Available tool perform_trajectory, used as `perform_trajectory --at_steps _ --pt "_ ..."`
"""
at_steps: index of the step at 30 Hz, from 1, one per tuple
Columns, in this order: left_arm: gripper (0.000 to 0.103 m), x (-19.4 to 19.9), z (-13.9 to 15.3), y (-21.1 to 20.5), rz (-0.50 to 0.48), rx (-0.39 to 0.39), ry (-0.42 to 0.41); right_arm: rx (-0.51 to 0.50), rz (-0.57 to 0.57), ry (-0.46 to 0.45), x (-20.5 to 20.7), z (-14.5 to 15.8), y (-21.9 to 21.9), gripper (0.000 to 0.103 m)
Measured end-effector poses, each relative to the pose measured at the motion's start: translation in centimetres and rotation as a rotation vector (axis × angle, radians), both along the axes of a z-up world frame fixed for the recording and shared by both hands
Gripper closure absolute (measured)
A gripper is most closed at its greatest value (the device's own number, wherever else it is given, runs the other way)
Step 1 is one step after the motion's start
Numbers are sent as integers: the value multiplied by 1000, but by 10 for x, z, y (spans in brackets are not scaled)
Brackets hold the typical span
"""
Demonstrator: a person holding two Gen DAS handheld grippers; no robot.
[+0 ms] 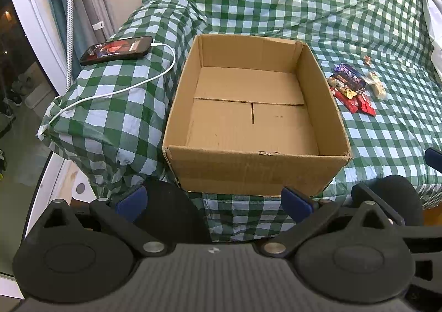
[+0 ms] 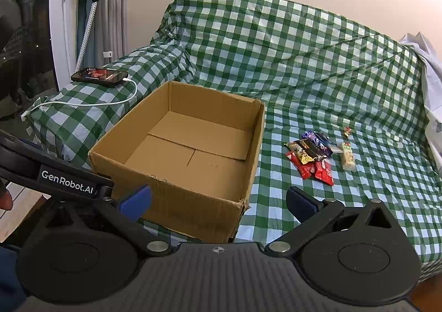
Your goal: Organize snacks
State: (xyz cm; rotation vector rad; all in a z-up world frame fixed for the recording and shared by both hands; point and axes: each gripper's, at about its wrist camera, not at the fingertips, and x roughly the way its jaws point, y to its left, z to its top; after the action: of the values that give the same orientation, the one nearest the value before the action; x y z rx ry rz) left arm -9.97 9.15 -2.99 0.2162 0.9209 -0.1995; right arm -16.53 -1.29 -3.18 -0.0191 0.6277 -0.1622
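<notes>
An empty brown cardboard box point(image 1: 328, 107) point(image 2: 248, 157) sits on a sofa covered in green-and-white checked cloth. To its right lies a small pile of snacks point(image 1: 352, 88) point(image 2: 312, 156): red wrappers, a dark purple packet, a yellow one. A pale bar in clear wrap point(image 1: 377, 85) point(image 2: 348, 158) and a tiny candy point(image 2: 347, 131) lie just beyond. My left gripper point(image 1: 214, 201) hangs open in front of the box's near wall, nothing between its blue pads. My right gripper point(image 2: 218, 201) is open too, at the box's near right corner, well short of the snacks.
A phone point(image 1: 117, 49) point(image 2: 99, 76) with a white charging cable point(image 1: 124, 88) lies on the sofa's left armrest. A white cloth point(image 2: 431, 74) drapes the right end. The left gripper's body point(image 2: 66, 180) crosses the right view's lower left. Curtains and a window stand left.
</notes>
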Motion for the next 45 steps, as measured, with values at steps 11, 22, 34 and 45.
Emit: perform_trajectory --at_steps 11,22,34,45 --pt "0 -1 -1 1 -2 3 0 -14 -10 -2 0 -6 3 0" --pt "0 0 -3 2 -3 14 5 -9 -14 24 1 -6 2 0" --pt "0 4 -12 -8 -11 53 28 22 -40 133 10 -9 -10 0" --pt "0 21 -22 -26 -28 91 61 57 -77 143 21 -24 -32 0"
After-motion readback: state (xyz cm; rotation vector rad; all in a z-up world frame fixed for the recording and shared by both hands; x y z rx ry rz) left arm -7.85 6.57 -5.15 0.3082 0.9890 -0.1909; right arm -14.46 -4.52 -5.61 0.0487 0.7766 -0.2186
